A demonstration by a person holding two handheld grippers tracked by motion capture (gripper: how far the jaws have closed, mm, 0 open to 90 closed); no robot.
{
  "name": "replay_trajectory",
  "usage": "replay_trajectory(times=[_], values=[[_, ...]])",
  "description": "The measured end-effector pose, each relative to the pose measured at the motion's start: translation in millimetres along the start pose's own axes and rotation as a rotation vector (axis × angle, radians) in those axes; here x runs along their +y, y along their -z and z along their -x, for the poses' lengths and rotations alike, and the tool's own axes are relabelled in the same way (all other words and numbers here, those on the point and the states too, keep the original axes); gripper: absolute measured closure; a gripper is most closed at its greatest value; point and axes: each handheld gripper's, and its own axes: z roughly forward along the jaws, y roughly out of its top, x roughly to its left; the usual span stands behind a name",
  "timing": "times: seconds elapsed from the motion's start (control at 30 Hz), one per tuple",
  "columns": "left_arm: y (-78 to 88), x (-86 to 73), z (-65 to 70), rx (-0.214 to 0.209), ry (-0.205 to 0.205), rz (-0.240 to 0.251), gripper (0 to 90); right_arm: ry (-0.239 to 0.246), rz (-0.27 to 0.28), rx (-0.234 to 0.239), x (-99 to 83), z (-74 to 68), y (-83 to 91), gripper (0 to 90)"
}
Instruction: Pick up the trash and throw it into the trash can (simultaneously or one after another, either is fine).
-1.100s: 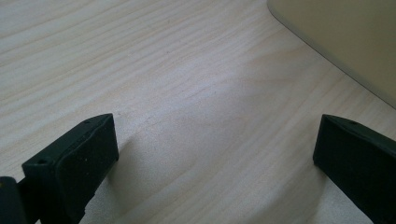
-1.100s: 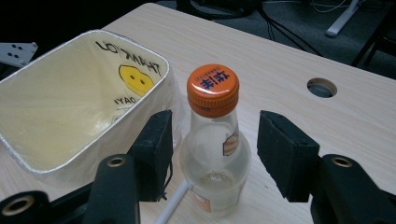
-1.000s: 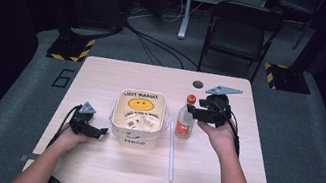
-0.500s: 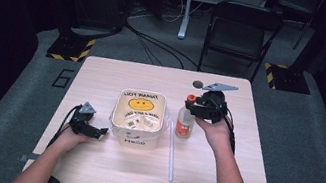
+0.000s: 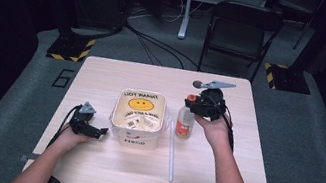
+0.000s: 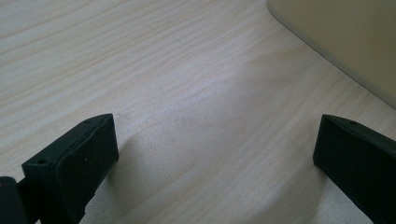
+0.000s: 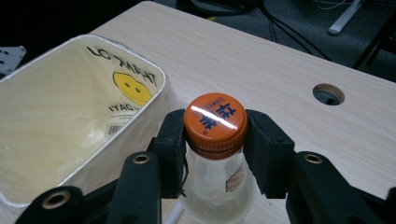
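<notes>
Orange-capped bottle (image 7: 215,154): we see right gripper (image 7: 215,140) clamped at its neck; left gripper (image 6: 215,158) wide open, empty.

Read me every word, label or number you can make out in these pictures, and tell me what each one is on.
"THANK YOU": the bag lining the container, inside wall above the smiley, seen upside down.
"Hello": bag's front face.
"6": floor marking left of the table.
Orange bottle cap: blue characters, unreadable.
Bottle label, the barcode sticker and the line under the smiley: too small to read.
</notes>
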Motion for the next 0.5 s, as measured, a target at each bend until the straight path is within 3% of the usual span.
replay_trajectory(times=[0.5], values=[[-0.2, 0.0, 0.3, -0.002, 0.005, 0.001, 0.0, 0.066, -0.011, -0.021, 8.9, -4.4, 7.5, 62.1]])
